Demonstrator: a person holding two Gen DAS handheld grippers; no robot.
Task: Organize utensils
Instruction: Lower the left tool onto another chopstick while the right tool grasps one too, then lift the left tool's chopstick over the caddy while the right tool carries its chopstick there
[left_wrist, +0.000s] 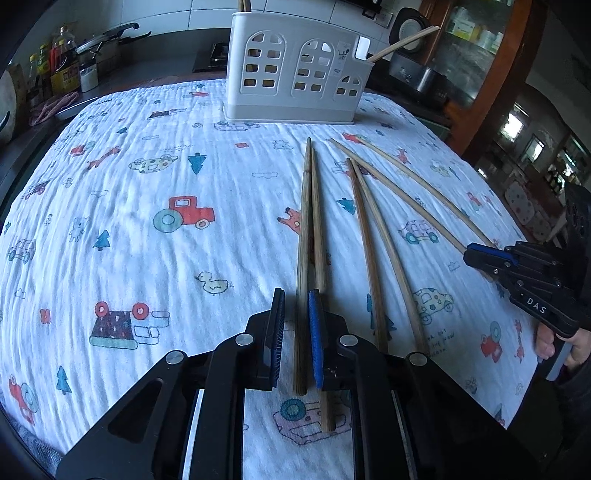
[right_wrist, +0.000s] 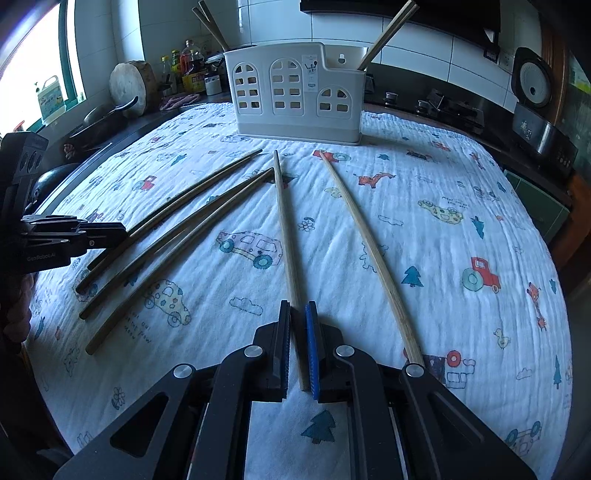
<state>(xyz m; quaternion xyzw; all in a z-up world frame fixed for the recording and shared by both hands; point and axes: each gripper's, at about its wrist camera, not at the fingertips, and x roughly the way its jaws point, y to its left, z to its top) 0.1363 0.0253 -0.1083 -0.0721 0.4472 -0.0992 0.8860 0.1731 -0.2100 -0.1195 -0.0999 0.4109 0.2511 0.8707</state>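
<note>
**Inspector:** State of the left hand-held gripper (left_wrist: 298, 325)?

**Assistant:** Narrow. One chopstick (left_wrist: 303, 266) lies between its pads near the thick end, though I cannot tell that both pads press on it. Its partner (left_wrist: 318, 236) runs under the blue pad.

**Inspector:** The right hand-held gripper (right_wrist: 297, 347)?

**Assistant:** Clamped on a pale chopstick (right_wrist: 286, 236) near its butt end.

**Inspector:** Location of the items?

**Assistant:** All lie on the cloth-covered desk (left_wrist: 147, 177), in front of the white utensil holder (left_wrist: 295, 70), tips pointing toward it. The holder already carries chopsticks upright.

**Inspector:** Handling judgement?

**Assistant:** Light, stiff wood or bamboo, smooth and narrow, so likely to roll or pivot in the pads. Not fragile. A hold at the thick end looks sound; the tip would go into a compartment first. The soft cloth may give under the fingers.
</note>
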